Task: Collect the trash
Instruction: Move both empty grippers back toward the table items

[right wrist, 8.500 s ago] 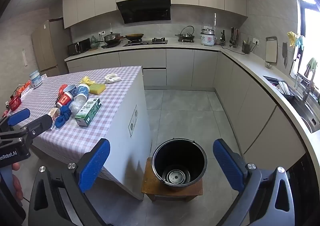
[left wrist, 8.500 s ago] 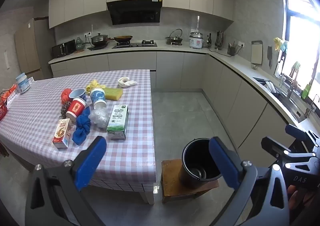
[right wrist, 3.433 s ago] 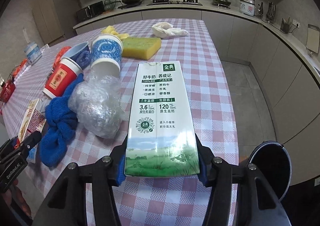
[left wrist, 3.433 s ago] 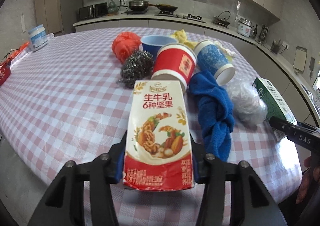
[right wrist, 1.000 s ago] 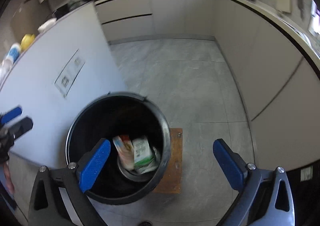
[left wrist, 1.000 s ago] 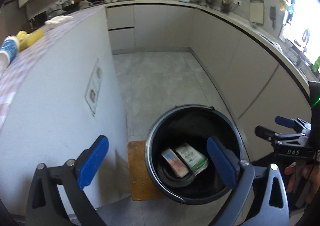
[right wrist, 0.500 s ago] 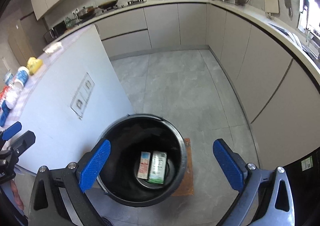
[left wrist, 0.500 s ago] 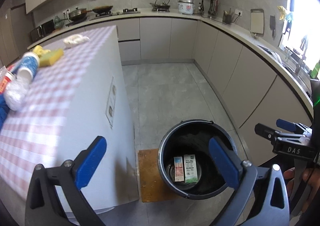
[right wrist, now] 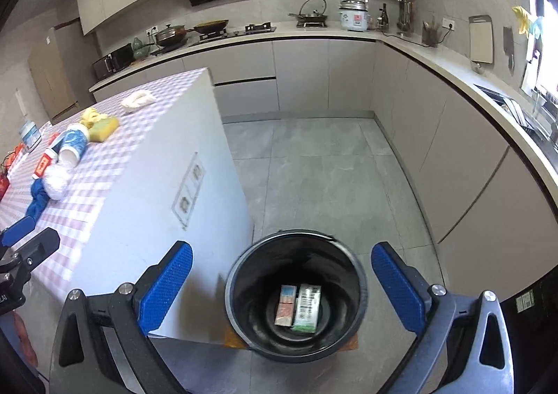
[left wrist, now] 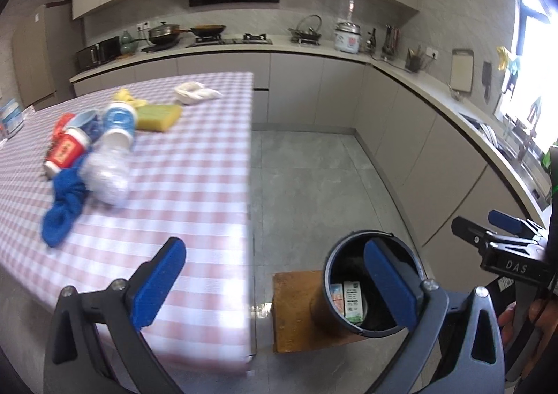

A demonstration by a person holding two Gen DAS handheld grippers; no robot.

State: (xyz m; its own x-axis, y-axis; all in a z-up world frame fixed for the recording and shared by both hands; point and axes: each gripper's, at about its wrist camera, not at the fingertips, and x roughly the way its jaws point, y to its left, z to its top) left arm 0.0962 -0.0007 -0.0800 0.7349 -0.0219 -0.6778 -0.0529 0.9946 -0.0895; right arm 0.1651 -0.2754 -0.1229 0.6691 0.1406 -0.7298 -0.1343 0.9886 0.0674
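Both the left gripper (left wrist: 275, 275) and the right gripper (right wrist: 282, 286) are held wide open and empty. Two flat cartons (right wrist: 300, 303) lie side by side at the bottom of the round black bin (right wrist: 359, 293). The remaining trash, a crumpled clear plastic wad (left wrist: 106, 174) and paper cups (left wrist: 117, 123), lies towards the tabletop's left edge, ahead-left of the left gripper, which is judged nearer.

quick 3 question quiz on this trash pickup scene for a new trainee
1. True or false: the left gripper holds a carton.
2. How many cartons lie in the black bucket?
3. Which lies nearest the blue cloth: A) yellow sponge B) crumpled clear plastic C) white rag?

Key:
1. False; both it and the right gripper are open and empty.
2. Two, a red carton and a green carton.
3. B
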